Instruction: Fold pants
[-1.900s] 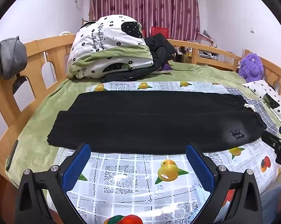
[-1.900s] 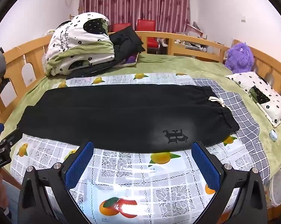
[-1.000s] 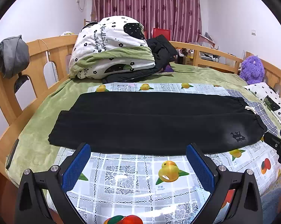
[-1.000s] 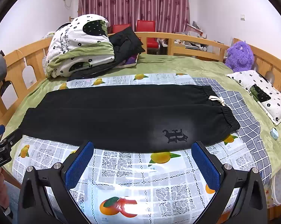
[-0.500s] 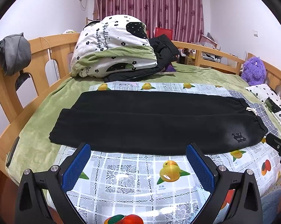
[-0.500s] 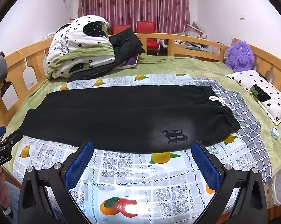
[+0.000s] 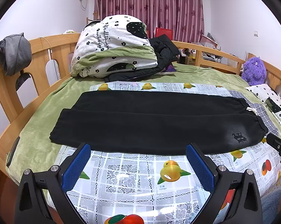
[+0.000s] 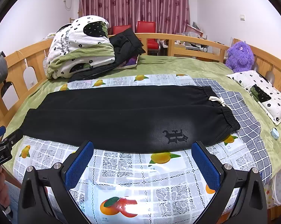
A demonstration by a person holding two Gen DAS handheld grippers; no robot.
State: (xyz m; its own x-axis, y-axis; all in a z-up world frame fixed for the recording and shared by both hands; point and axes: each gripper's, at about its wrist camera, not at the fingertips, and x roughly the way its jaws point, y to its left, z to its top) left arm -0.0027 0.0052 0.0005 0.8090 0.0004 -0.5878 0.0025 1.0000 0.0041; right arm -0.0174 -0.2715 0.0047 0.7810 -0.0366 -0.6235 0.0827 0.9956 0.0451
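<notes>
Black pants (image 7: 155,119) lie flat across the fruit-print cloth (image 7: 133,175), folded lengthwise leg on leg, waistband with white drawstring at the right, cuffs at the left. They also show in the right wrist view (image 8: 125,115) with a dark logo near the waist. My left gripper (image 7: 137,165) is open and empty, just short of the pants' near edge toward the cuff end. My right gripper (image 8: 143,163) is open and empty, short of the near edge below the logo.
A folded white-and-green quilt (image 7: 114,46) and a black jacket (image 7: 162,50) sit at the bed's far side. A purple plush (image 8: 238,56) and a flowered pillow (image 8: 263,93) lie at the right. Wooden rails (image 7: 13,89) ring the bed; grey clothing hangs on the left rail.
Both grippers have held almost still, with only a slight drift of view. The pants have not moved and both jaws stay open.
</notes>
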